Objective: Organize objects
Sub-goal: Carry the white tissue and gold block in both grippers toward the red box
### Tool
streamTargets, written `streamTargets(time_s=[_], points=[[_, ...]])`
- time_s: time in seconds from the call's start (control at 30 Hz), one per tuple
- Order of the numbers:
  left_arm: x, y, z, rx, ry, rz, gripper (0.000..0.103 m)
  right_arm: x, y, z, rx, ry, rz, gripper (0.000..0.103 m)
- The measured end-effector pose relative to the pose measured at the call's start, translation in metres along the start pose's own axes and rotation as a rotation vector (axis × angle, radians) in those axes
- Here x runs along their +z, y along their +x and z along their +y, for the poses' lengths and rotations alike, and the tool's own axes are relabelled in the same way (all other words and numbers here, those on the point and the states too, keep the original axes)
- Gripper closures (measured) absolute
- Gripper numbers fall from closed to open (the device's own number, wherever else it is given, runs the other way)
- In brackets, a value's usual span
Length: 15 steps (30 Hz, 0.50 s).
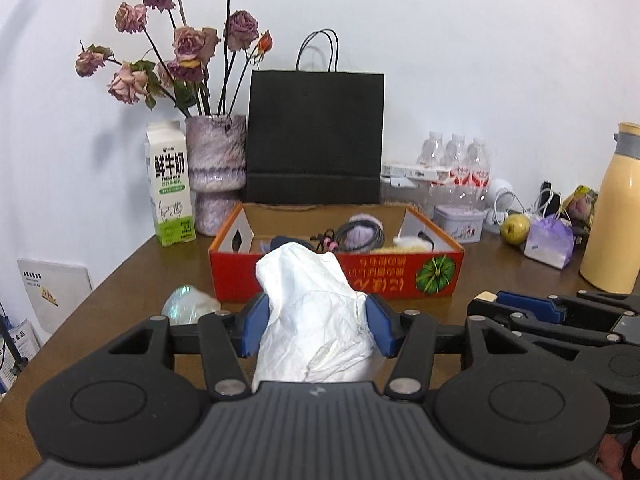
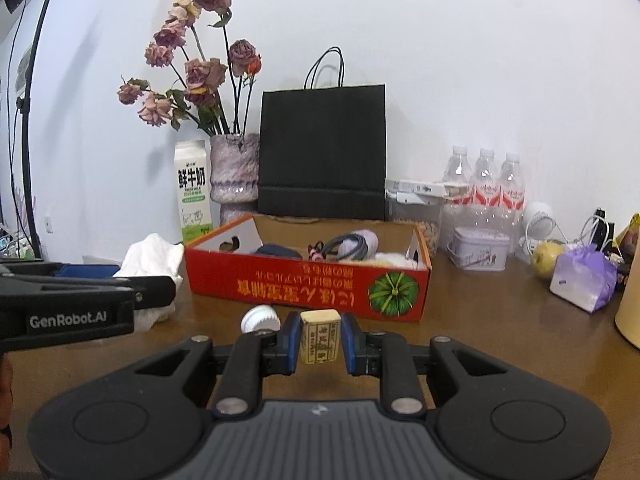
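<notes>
My left gripper (image 1: 316, 320) is shut on a crumpled white tissue (image 1: 316, 312), held above the brown table just in front of the red cardboard box (image 1: 384, 276). The tissue also shows in the right wrist view (image 2: 152, 260), at the box's left end. My right gripper (image 2: 320, 340) is shut on a small tan block with printed text (image 2: 320, 336), in front of the red box (image 2: 308, 284). The box holds a dark pouch, a lilac roll with a black cable and other small items.
A white ridged cap (image 2: 260, 319) lies by my right gripper. A shiny crumpled wrapper (image 1: 188, 304) lies left of the left gripper. Behind the box stand a milk carton (image 1: 170, 184), flower vase (image 1: 216, 172), black paper bag (image 1: 314, 136), water bottles (image 1: 460, 160), a tin (image 1: 460, 222) and a yellow flask (image 1: 616, 212).
</notes>
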<state>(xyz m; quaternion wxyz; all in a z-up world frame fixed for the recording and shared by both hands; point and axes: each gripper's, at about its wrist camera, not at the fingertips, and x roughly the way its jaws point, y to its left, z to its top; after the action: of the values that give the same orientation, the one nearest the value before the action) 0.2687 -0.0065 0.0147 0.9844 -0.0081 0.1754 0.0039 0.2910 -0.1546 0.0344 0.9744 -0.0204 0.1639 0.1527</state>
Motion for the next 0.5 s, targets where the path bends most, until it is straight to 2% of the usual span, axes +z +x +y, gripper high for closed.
streamTargets(time_s=[0.5], points=[[0.034, 0.042, 0.004, 0.016, -0.052, -0.036, 0.048, 0.027, 0.039, 0.002, -0.008, 0.020, -0.035, 0.083]])
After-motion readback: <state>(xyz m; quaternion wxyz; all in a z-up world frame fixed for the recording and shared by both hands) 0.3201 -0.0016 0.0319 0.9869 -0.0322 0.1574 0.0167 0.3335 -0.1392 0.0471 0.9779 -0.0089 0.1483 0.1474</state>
